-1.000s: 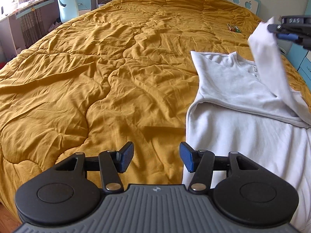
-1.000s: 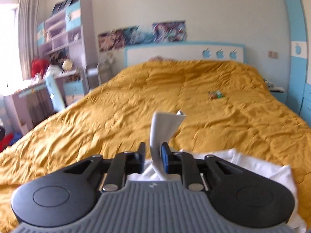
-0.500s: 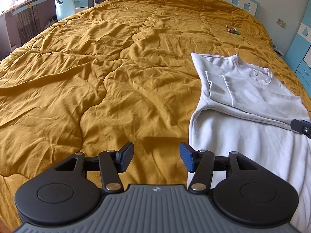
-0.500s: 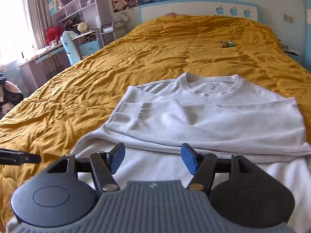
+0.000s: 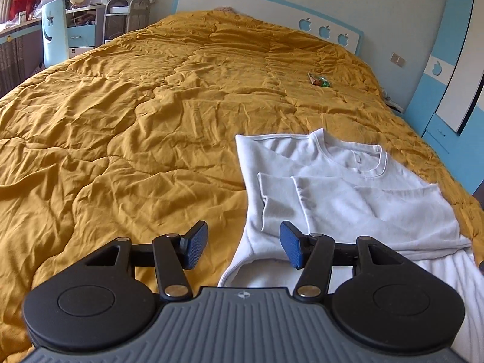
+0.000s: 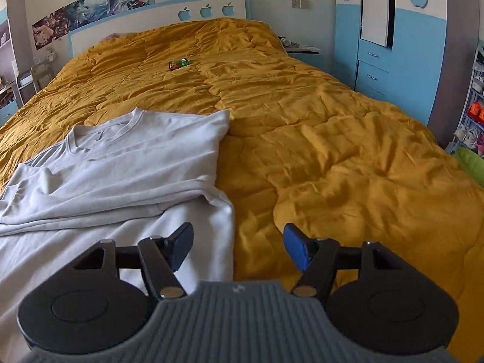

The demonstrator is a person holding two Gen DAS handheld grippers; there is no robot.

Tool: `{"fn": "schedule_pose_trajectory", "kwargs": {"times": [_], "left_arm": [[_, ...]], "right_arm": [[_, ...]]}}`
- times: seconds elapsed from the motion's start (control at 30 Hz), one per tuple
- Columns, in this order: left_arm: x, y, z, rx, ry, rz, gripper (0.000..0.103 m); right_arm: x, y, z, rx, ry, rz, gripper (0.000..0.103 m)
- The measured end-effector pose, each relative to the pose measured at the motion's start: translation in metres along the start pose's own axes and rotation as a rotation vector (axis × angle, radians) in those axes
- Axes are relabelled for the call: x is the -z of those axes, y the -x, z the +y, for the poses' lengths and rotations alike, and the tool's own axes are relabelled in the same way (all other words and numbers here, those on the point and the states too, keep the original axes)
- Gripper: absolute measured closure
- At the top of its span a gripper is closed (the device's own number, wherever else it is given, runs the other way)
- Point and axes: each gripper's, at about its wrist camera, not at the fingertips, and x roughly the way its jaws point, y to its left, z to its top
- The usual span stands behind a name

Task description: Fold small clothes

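Note:
A white long-sleeved shirt (image 5: 348, 193) lies flat on the mustard quilt (image 5: 136, 127), collar toward the headboard, both sleeves folded across its chest. My left gripper (image 5: 243, 248) is open and empty, low over the shirt's left edge near the hem. My right gripper (image 6: 239, 246) is open and empty, low over the shirt's right edge (image 6: 224, 211); the shirt (image 6: 121, 166) fills the left of that view, the quilt (image 6: 332, 151) the right.
A small green and orange wrapper (image 5: 319, 80) lies on the quilt near the headboard (image 5: 302, 18); it also shows in the right wrist view (image 6: 179, 63). A blue wardrobe (image 6: 390, 30) stands right of the bed. A desk and chair (image 5: 54, 36) stand left.
My right gripper let go of the sleeve it held up, laid it across the chest, opened and swung to the shirt's right edge. My left gripper moved right toward the shirt's left edge.

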Motion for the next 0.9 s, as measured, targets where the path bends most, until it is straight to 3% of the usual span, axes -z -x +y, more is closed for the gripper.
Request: {"fn": "schedule_pose_trajectory", "kwargs": {"times": [0.23, 0.3, 0.37, 0.4, 0.53, 0.57, 0.6, 0.63, 0.73, 0.83, 0.9], "left_arm": [[-0.021, -0.066, 0.010, 0.246, 0.150, 0.080, 0.039], [-0.023, -0.087, 0.005, 0.185, 0.127, 0.107, 0.039], [-0.023, -0.110, -0.002, -0.013, 0.078, 0.132, 0.039], [-0.022, -0.116, -0.002, -0.057, 0.072, 0.129, 0.039], [-0.015, -0.124, 0.007, 0.026, 0.147, 0.090, 0.028], [-0.015, -0.127, 0.007, 0.065, 0.148, 0.094, 0.031], [-0.014, -0.128, 0.006, 0.072, 0.144, 0.084, 0.050], [-0.012, -0.128, 0.005, 0.072, 0.132, 0.061, 0.091], [-0.013, -0.123, -0.003, 0.047, 0.098, 0.024, 0.093], [-0.019, -0.113, -0.003, 0.049, 0.052, -0.006, 0.093], [-0.023, -0.111, 0.003, 0.037, 0.078, -0.005, 0.094]], "right_arm": [[0.018, -0.020, -0.018, -0.051, -0.123, 0.018, 0.037], [0.020, -0.020, -0.016, -0.058, -0.117, 0.011, 0.035], [0.022, -0.021, -0.017, -0.066, -0.116, 0.007, 0.034], [0.023, -0.021, -0.018, -0.071, -0.121, 0.005, 0.034], [0.025, -0.024, -0.022, -0.098, -0.144, 0.002, 0.031], [0.024, -0.025, -0.022, -0.107, -0.140, 0.004, 0.028], [0.023, -0.026, -0.021, -0.112, -0.129, 0.008, 0.027], [0.022, -0.028, -0.019, -0.111, -0.112, 0.010, 0.027], [0.015, -0.033, -0.010, -0.097, -0.049, 0.005, 0.027], [0.005, -0.040, -0.002, -0.074, 0.025, -0.033, 0.039], [-0.002, -0.048, 0.002, -0.069, 0.069, -0.044, 0.045]]}}
